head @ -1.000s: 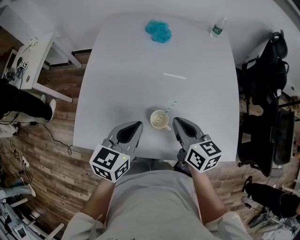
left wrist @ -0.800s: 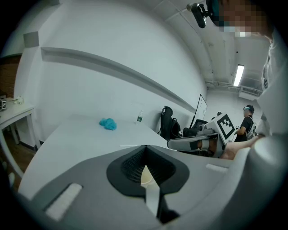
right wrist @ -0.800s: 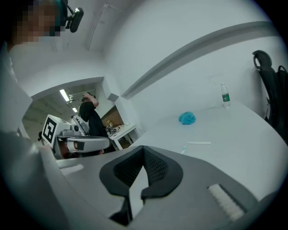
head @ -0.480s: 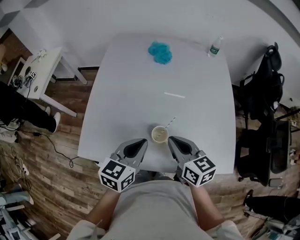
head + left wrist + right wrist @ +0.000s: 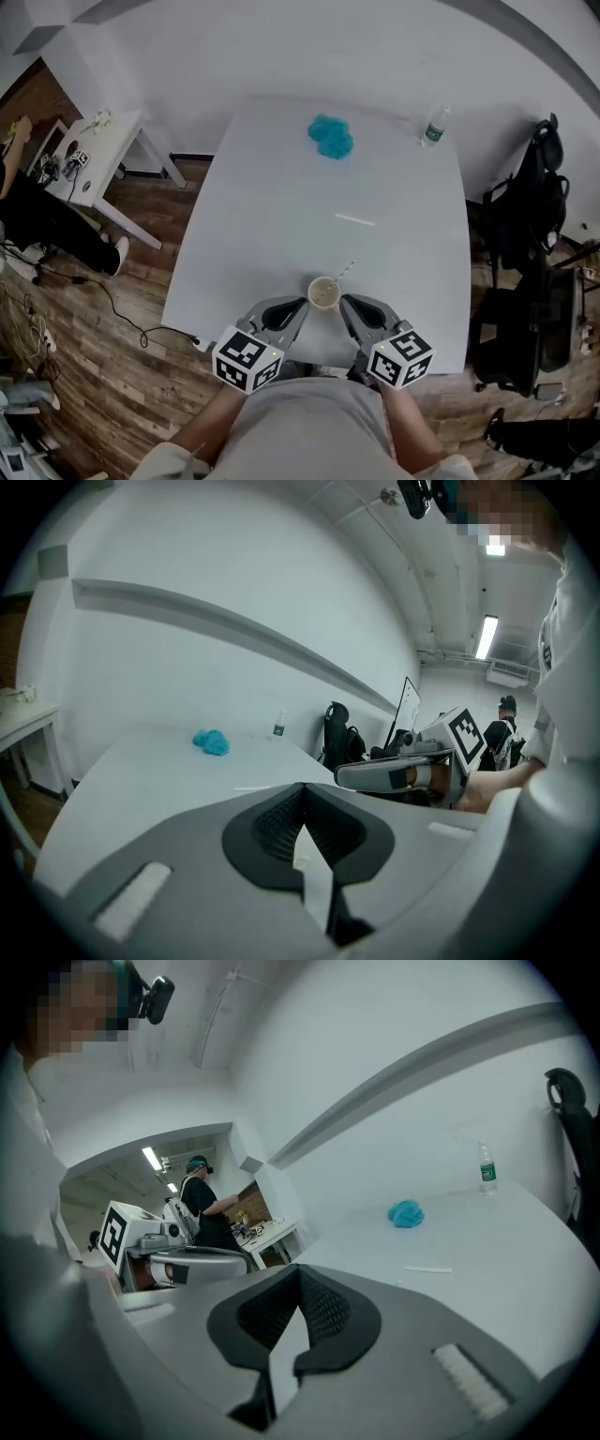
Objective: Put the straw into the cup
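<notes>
Nearest, at the near edge of the white table (image 5: 272,216): left gripper (image 5: 294,307) and right gripper (image 5: 349,306), tips pointing far, 1 on each side of the cup (image 5: 323,293), just beside it and apparently not touching. In each gripper view, jaws pressed together at the tips with nothing between: both tools narrow and empty. Between the 2, the cup upright close to the near edge, with the striped straw (image 5: 346,271) already standing in it, lower end inside, upper end leaning out over the rim toward the far right. Judged from that, placement done and only a clean retreat left. For that retreat: keep both tools closed, draw them straight back toward the body, never across the cup. Mind the right gripper most, being on the straw's leaning side; risk there of brushing the free end, tipping the light cup or flicking the straw out. No sideways sweep near the rim. Farther out, well apart from the cup, a thin white strip (image 5: 354,220) flat on the table, too small to tell whether wrapper or 2nd straw. Beyond, near the far edge, a crumpled blue cloth (image 5: 331,137), and at the far right corner a small bottle (image 5: 432,127), upright. No need to touch any of these 3.
</notes>
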`<action>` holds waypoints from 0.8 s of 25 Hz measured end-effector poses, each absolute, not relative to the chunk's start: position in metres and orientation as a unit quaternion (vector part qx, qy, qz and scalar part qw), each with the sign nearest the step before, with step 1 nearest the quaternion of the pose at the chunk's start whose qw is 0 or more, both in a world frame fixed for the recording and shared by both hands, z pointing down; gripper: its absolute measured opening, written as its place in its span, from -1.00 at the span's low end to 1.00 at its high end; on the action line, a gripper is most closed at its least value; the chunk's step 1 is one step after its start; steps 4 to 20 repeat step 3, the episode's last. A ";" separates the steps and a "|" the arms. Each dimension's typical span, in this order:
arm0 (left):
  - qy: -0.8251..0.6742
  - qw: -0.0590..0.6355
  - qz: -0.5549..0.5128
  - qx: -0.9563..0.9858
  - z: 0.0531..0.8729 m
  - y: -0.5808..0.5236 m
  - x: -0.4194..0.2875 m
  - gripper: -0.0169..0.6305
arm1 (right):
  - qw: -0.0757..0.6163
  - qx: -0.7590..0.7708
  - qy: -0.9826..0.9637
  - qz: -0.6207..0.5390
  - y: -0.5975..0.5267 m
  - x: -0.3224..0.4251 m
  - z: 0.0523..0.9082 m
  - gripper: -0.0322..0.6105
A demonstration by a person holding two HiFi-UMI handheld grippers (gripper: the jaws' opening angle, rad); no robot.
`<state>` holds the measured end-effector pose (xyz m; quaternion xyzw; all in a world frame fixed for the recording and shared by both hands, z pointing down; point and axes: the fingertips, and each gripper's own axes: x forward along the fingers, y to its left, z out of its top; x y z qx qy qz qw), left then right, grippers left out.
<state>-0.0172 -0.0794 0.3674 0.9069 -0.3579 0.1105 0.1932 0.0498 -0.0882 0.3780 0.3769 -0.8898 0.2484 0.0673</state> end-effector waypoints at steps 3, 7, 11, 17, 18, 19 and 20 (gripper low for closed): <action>-0.350 0.197 0.112 0.909 0.365 -0.075 -0.011 -0.90 | 0.071 0.381 -0.888 0.247 -0.086 0.056 0.374 -0.89; -0.350 0.197 0.112 0.909 0.365 -0.075 -0.011 -0.90 | 0.071 0.381 -0.888 0.247 -0.086 0.056 0.374 -0.89; -0.350 0.197 0.112 0.909 0.365 -0.075 -0.011 -0.90 | 0.071 0.381 -0.888 0.247 -0.086 0.056 0.374 -0.89; -0.350 0.197 0.112 0.909 0.365 -0.075 -0.011 -0.90 | 0.071 0.381 -0.888 0.247 -0.086 0.056 0.374 -0.89; -0.350 0.197 0.112 0.909 0.365 -0.075 -0.011 -0.90 | 0.071 0.381 -0.888 0.247 -0.086 0.056 0.374 -0.89; -0.350 0.197 0.112 0.909 0.365 -0.075 -0.011 -0.90 | 0.071 0.381 -0.888 0.247 -0.086 0.056 0.374 -0.89; -0.350 0.197 0.112 0.909 0.365 -0.075 -0.011 -0.90 | 0.071 0.381 -0.888 0.247 -0.086 0.056 0.374 -0.89</action>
